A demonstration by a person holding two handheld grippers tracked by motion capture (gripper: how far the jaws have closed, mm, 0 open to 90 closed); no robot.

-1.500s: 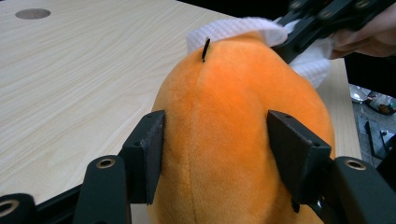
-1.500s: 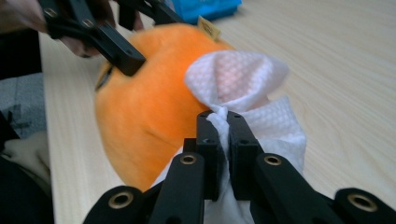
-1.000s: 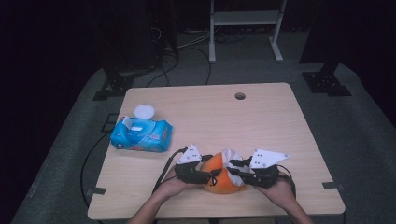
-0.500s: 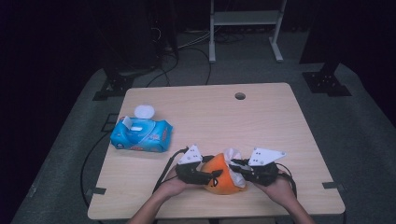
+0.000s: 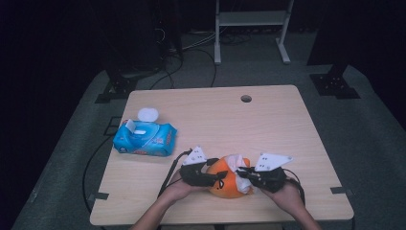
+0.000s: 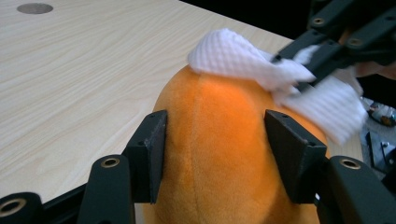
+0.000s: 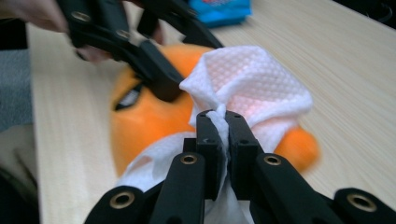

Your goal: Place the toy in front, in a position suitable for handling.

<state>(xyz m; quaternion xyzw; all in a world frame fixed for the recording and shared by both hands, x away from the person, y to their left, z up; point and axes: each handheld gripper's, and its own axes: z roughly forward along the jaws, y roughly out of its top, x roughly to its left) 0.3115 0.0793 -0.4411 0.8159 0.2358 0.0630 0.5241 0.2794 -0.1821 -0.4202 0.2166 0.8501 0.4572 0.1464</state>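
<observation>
An orange plush toy (image 5: 226, 181) lies near the table's front edge, between both hands. My left gripper (image 5: 215, 178) is shut on the orange plush toy (image 6: 219, 154), one jaw pressed on each side of it. My right gripper (image 5: 245, 175) is shut on a white wet wipe (image 7: 247, 86), pinched between the jaws and draped over the plush (image 7: 144, 116). The wipe (image 6: 261, 65) rests on the toy's top in the left gripper view, with the right gripper (image 6: 299, 56) holding it there.
A blue wet-wipe pack (image 5: 143, 138) with its white lid flipped open lies at the table's left. A small round hole (image 5: 246, 98) sits near the wooden table's (image 5: 268, 129) far edge. Cables trail over the front left edge.
Both grippers stay on the plush; the wipe in the right gripper has shifted slightly across the toy's top. The pack has not moved.
</observation>
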